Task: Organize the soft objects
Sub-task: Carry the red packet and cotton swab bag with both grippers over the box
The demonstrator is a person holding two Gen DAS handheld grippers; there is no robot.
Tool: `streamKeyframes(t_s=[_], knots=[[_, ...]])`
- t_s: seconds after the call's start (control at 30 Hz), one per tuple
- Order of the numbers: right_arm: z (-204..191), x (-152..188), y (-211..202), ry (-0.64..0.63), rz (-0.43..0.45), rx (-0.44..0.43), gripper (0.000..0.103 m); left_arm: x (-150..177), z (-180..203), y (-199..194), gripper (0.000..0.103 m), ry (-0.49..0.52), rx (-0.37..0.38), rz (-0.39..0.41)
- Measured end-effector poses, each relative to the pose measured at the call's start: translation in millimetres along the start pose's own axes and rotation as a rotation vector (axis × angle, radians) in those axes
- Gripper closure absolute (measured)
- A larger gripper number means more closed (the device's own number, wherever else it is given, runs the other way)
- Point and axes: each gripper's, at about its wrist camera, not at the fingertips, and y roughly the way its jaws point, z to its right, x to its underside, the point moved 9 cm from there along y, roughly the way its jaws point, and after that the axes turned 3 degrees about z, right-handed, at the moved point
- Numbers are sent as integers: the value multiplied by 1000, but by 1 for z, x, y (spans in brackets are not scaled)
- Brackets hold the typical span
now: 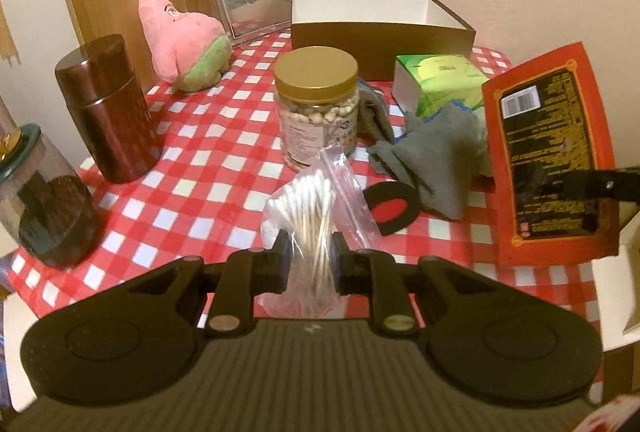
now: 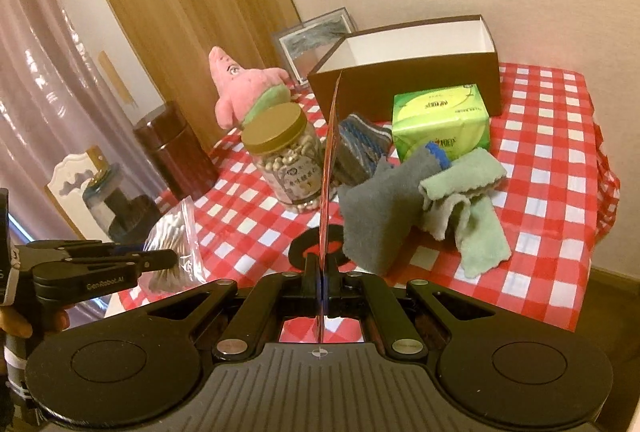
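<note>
Left hand-held gripper (image 1: 310,266) level, clamped around cotton-swab bag (image 1: 308,216); right hand-held gripper (image 2: 322,282) pinching upright red packet (image 2: 329,168).

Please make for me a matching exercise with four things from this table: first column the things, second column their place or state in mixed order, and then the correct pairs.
Things
1. bag of cotton swabs
2. red flat packet
3. pink plush toy
4. brown box

Places or states
A. open at the top, at the back of the table
B. held between the fingers of the left hand-held gripper
C. sits near the photo frame
D. clamped in the right hand-held gripper

Pairs: 1-B, 2-D, 3-C, 4-A
</note>
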Motion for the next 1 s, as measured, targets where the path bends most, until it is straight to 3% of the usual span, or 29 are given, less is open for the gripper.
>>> streamKeyframes(t_s=[0.23, 0.57, 0.77, 1.0], knots=[[2, -20, 30, 59, -3, 23, 102, -32, -40, 41, 85, 64, 22, -19], [3, -85, 85, 95, 30, 96, 102, -122, -97, 109, 85, 192, 42, 40], [15, -136, 114, 94, 63, 117, 102, -181, -103, 147, 85, 228, 63, 83], [35, -204, 154, 109, 120, 113, 102, -250, -83, 185, 85, 248, 113, 136]])
